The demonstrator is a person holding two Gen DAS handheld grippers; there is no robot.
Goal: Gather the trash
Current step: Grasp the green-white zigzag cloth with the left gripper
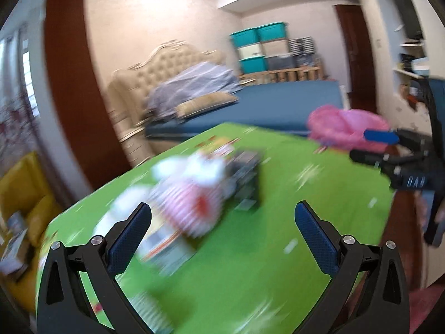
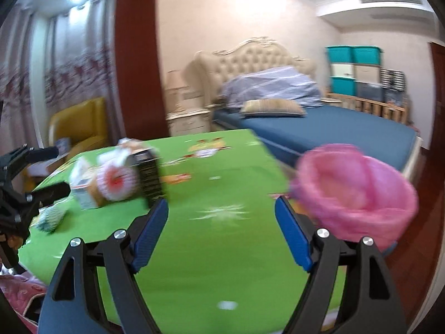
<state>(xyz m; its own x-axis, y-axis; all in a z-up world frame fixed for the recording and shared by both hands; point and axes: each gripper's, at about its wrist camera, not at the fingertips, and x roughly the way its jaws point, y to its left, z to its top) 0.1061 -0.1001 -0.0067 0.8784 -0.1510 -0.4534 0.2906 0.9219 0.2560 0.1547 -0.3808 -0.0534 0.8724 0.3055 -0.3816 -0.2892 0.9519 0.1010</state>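
A pile of trash lies on the green table (image 2: 222, 250): crumpled white and pink-striped wrappers (image 1: 192, 194) (image 2: 116, 181), a small dark box (image 1: 246, 178) (image 2: 148, 178) and flat packets (image 1: 164, 245). A bin lined with a pink bag (image 2: 356, 192) (image 1: 347, 130) stands at the table's right edge. My left gripper (image 1: 222, 222) is open just short of the pile, with nothing between its fingers. My right gripper (image 2: 222, 217) is open and empty over bare green cloth, between the pile and the bin. Each gripper shows at the edge of the other's view. Both views are blurred.
Beyond the table stands a bed with a blue sheet (image 2: 333, 128), a tufted headboard and folded bedding. A yellow armchair (image 2: 80, 128) is at the left, a dark wooden post (image 2: 136, 55) behind the table, and stacked storage boxes (image 2: 353, 69) by the far wall.
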